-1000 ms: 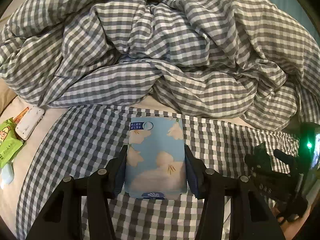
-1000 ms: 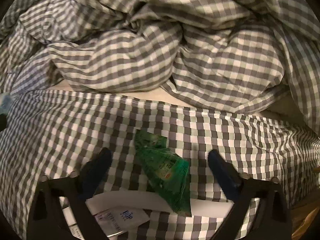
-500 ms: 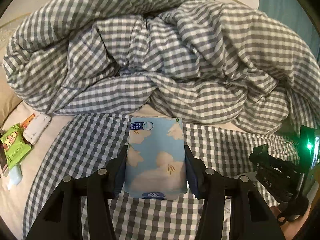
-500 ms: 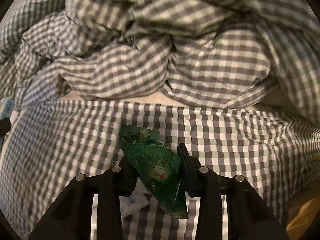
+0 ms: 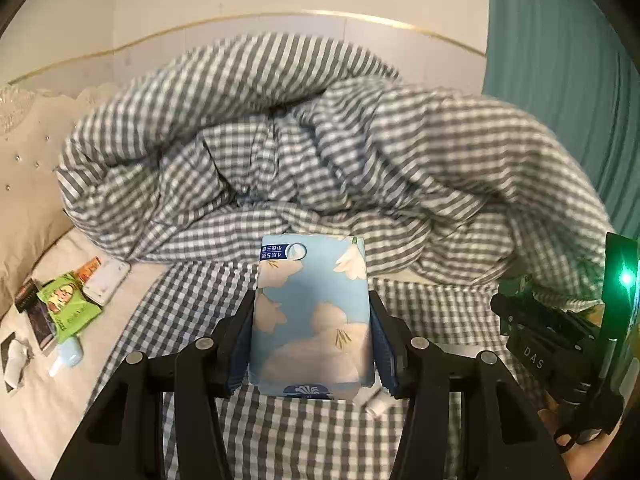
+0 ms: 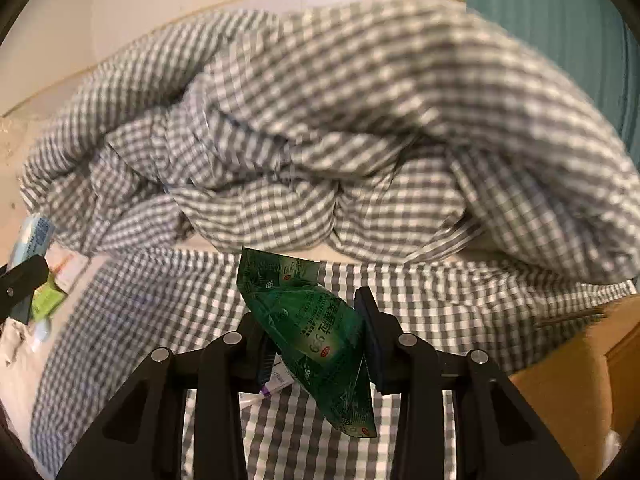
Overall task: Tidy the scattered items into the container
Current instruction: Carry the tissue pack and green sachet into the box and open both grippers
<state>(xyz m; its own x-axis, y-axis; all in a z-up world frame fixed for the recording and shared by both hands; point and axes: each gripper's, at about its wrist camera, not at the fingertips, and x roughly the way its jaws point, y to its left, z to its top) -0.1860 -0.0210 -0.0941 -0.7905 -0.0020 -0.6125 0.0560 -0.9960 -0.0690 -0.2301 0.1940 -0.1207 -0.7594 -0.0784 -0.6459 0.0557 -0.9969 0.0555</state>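
My left gripper [image 5: 312, 320] is shut on a light blue tissue pack [image 5: 312, 312] with white flowers and holds it above the checked sheet. My right gripper [image 6: 314, 328] is shut on a dark green foil sachet [image 6: 312, 328] and holds it lifted above the sheet; the right gripper's body also shows at the right edge of the left wrist view [image 5: 560, 344]. Several loose items lie at the left on the cream bedsheet: a light green packet [image 5: 68, 308], a white box [image 5: 106, 282] and a pale blue tube [image 5: 68, 354]. A cardboard box [image 6: 572, 380] is at the lower right.
A bunched grey-and-white checked duvet [image 5: 320, 152] fills the bed behind. A white paper packet [image 6: 276, 380] lies on the sheet under the right gripper. A cream headboard [image 5: 24, 128] is at the left and a teal curtain [image 5: 560, 60] at the right.
The right gripper closed on the green sachet and lifted it. Both grippers have risen and tilted up, so the wall and curtain have come into view.
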